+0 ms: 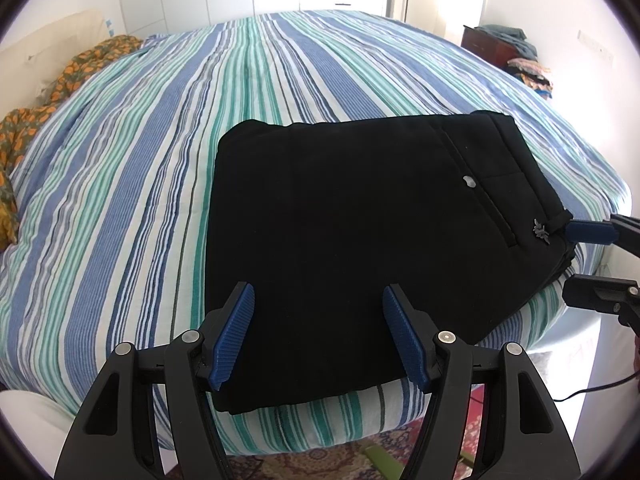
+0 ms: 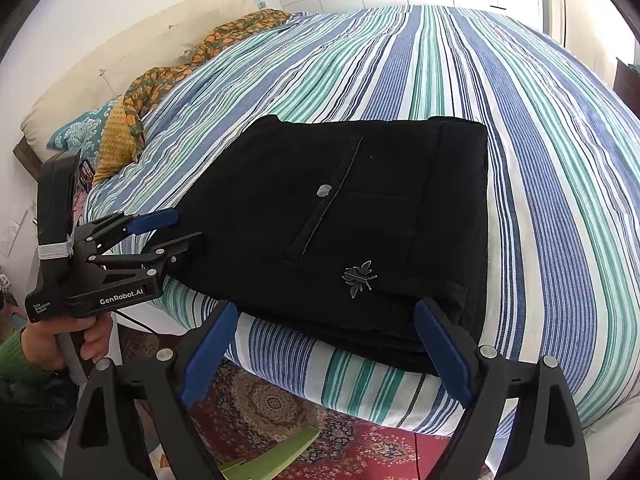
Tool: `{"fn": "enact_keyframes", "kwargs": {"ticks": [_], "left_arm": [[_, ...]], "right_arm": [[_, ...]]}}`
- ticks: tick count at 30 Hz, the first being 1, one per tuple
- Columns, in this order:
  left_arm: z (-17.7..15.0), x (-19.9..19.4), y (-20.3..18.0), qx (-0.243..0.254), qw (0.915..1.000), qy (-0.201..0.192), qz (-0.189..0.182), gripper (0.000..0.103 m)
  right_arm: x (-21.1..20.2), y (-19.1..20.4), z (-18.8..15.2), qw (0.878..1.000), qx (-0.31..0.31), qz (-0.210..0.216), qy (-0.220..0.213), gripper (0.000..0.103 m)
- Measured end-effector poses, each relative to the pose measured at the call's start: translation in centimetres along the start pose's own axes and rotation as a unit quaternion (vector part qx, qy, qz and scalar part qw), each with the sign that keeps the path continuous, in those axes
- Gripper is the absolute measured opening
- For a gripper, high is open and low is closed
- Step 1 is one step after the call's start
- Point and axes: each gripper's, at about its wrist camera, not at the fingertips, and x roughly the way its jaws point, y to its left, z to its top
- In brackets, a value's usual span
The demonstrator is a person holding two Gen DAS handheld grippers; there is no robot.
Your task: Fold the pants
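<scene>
Black pants point(image 1: 344, 240) lie folded into a thick rectangle near the front edge of the striped bed point(image 1: 132, 184), back pocket, button and a small silver emblem point(image 2: 359, 277) facing up. My left gripper point(image 1: 319, 296) hovers at the near left part of the pants point(image 2: 360, 184), open, with nothing pressed between its blue pads point(image 1: 236, 332). In the right wrist view the left gripper point(image 2: 182, 227) sits at the pants' left edge, held by a hand in a green sleeve. My right gripper point(image 2: 326, 312) stands wide open at the near waistband corner, and the right gripper point(image 1: 580, 260) also shows at the left wrist view's right edge.
An orange-patterned cloth point(image 2: 168, 80), a teal pillow point(image 2: 80, 132) and a cream headboard point(image 2: 132, 44) lie at the bed's far left. A red patterned rug point(image 2: 280, 408) and a green object point(image 2: 276, 456) are on the floor below. A dark cabinet with clothes point(image 1: 504, 52) stands far right.
</scene>
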Motion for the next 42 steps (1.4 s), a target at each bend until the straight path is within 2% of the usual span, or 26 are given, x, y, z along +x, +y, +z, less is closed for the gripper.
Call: {"fn": "enact_keyframes", "kwargs": {"ticks": [13, 16, 23, 27, 30, 32, 34, 36, 39, 42], "left_arm": [[0.0, 0.0, 0.2, 0.003, 1.0, 0.001, -0.003, 0.069], [-0.1, -0.1, 0.2, 0.005, 1.0, 0.002, -0.001, 0.069], [0.1, -0.6, 1.1, -0.011, 0.9999, 0.003, -0.013, 0.07], [0.5, -1.4, 2.9, -0.051, 0.9982, -0.002, -0.03, 0.07], [1.2, -1.2, 5.7, -0.107, 0.9934, -0.001, -0.043, 0.07], [1.6, -0.5, 8.0, -0.151, 0.9866, 0.009, -0.06, 0.07], [1.9, 0.7, 10.0, -0.187, 0.9763, 0.031, -0.104, 0.07], [2.0, 2.3, 11.0, -0.2, 0.9672, 0.064, -0.144, 0.07], [2.0, 4.9, 11.5, -0.193, 0.9609, 0.12, -0.159, 0.069], [2.0, 6.1, 11.3, -0.201, 0.9505, 0.136, -0.194, 0.069]], "right_arm": [[0.1, 0.3, 0.1, 1.0, -0.004, -0.003, 0.001, 0.091], [-0.2, -0.1, 0.2, 1.0, 0.006, 0.009, 0.001, 0.091], [-2.0, -3.1, -0.3, 0.992, 0.093, 0.084, -0.013, 0.091], [-3.5, -5.9, -1.0, 0.983, 0.152, 0.095, -0.029, 0.091], [-4.9, -9.0, -1.0, 0.969, 0.207, 0.125, -0.058, 0.091], [-4.7, -11.2, -0.5, 0.958, 0.237, 0.148, -0.06, 0.091], [-3.5, -12.8, 0.4, 0.951, 0.252, 0.174, -0.036, 0.091], [-1.8, -13.8, 1.4, 0.949, 0.25, 0.19, -0.005, 0.091], [1.3, -14.9, 2.4, 0.949, 0.247, 0.191, 0.041, 0.091], [3.8, -15.6, 3.0, 0.945, 0.249, 0.197, 0.075, 0.09]]}}
